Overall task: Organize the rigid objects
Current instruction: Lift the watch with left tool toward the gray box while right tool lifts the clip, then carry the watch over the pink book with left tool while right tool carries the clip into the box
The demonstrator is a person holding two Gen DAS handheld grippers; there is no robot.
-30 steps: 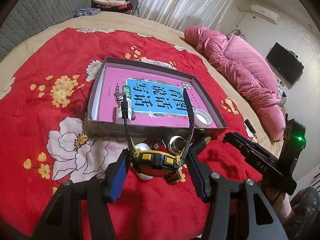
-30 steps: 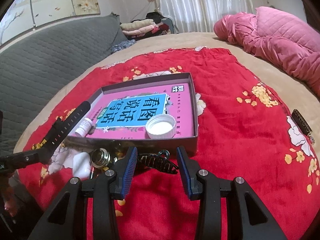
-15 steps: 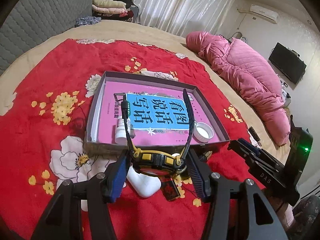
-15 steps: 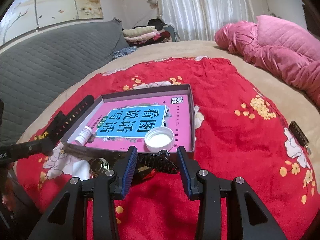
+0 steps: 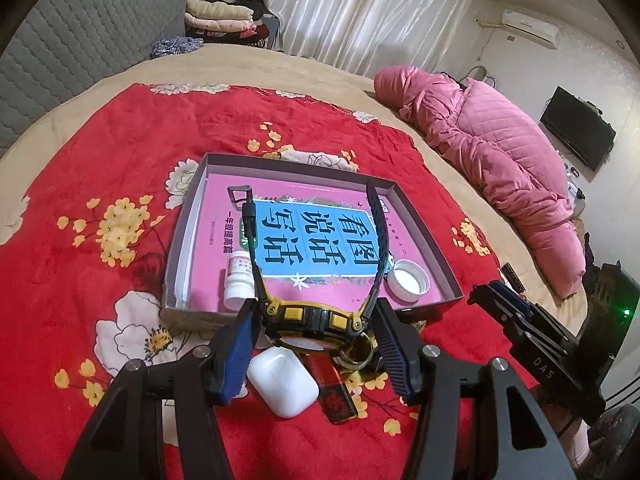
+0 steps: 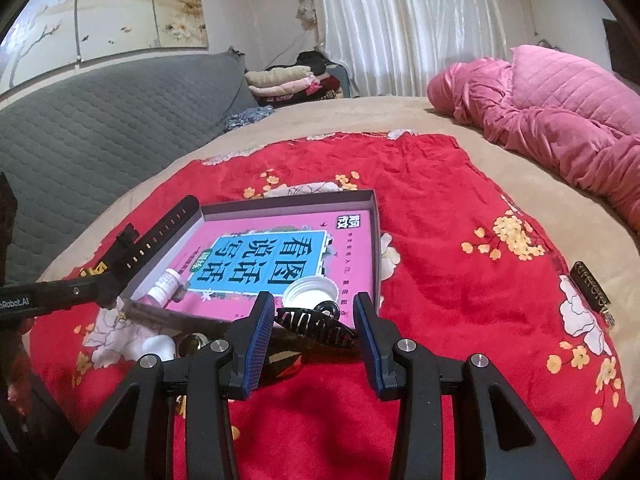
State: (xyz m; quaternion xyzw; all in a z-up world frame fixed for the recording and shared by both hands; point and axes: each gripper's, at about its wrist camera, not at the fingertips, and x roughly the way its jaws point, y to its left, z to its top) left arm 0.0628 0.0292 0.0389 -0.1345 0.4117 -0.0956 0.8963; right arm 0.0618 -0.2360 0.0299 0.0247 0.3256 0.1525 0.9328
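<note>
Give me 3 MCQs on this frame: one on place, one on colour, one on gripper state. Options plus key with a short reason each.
1. Where does the white bottle cap lie?
A. Inside the box tray, at its near right corner
B. On the red blanket outside the tray
C. On the pink quilt

2. What colour is the earbuds case below the watch?
A. Black
B. White
C. Yellow

3. What is the left hand-held gripper doing?
A. Open over nothing
B. Shut on the hair claw
C. Shut on the watch

Key:
1. A: the cap sits within the walls of the box tray, on the pink book cover.
2. B: the case is plain white on the red blanket.
3. C: the blue pads press both sides of the yellow and black watch; the black hair claw is between the right hand-held gripper fingers instead, and contact there is unclear.
</note>
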